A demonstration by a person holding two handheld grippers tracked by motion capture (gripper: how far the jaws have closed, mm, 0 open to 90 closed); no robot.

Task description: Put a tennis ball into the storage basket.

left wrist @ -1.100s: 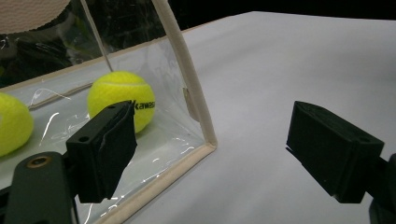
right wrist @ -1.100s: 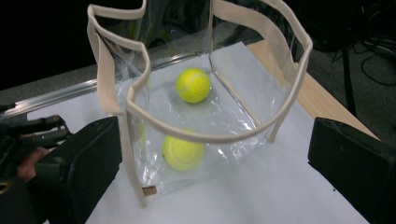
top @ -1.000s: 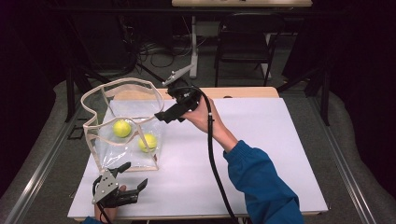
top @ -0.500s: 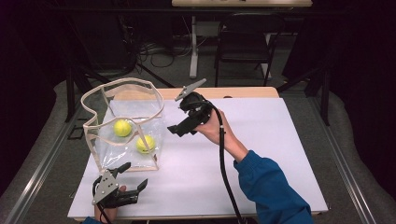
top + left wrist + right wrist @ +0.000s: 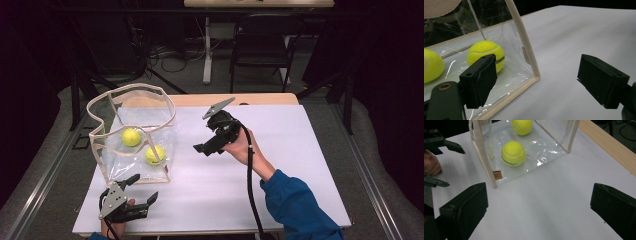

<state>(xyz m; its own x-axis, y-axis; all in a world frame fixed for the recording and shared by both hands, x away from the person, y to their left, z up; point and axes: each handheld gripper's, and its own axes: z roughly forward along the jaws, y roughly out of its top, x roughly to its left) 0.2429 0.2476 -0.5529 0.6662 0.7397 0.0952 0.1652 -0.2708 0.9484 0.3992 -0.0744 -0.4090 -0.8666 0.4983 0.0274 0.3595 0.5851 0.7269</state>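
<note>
Clear plastic bag with cream fabric edging, standing upright and open-topped at left of centre in the high view, on the white-covered bench. Rim wavy and sagging, walls see-through and crinkled. Small brown tag on one lower corner in the right gripper view. Inside, on the bag's floor, two yellow-green tennis balls: first ball farther up the frame, second ball lower and to its right, apart from each other.
</note>
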